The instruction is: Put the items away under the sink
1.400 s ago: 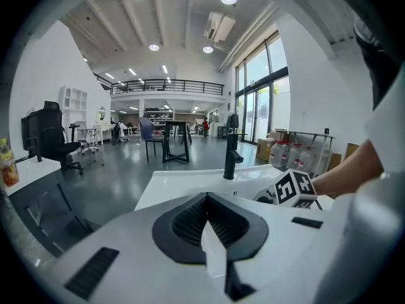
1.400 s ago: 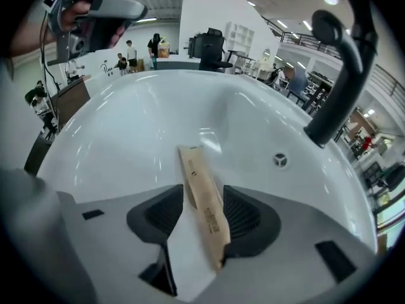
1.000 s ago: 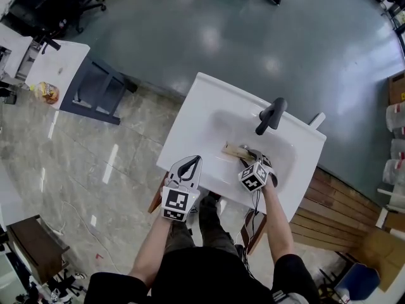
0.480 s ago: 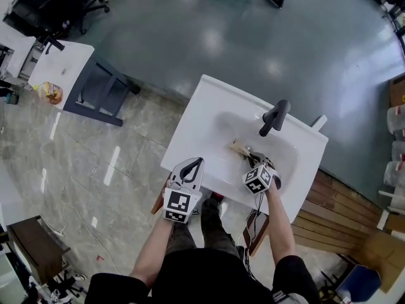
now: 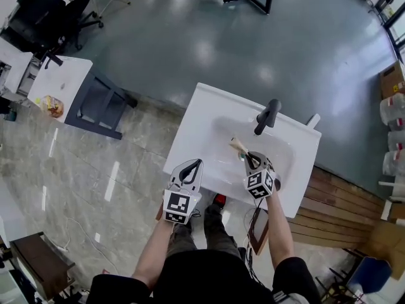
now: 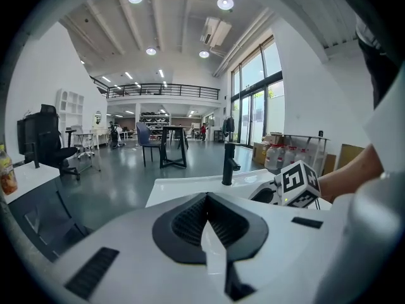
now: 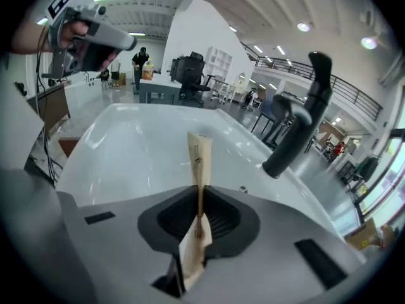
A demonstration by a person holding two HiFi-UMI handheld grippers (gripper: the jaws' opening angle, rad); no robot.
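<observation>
A: Right gripper (image 7: 199, 198), state?
B: Just been closing. Now clamped narrow on a thin flat beige paper packet (image 7: 199, 163), edge-on between the pads, lower end poking out behind.
A: Left gripper (image 6: 209, 223)?
B: Closed on nothing, near the front rim.
A: Packet location?
B: Over the white ceramic sink basin (image 5: 190, 125), tip toward the tall black tap (image 7: 304, 119). Probably clear of the bowl, hard to confirm.
A: Tips for the step?
B: Firm squeeze. Slim, light, likely floppy, so apt to pivot or slip. Lift clear of the rim before going under the sink.
</observation>
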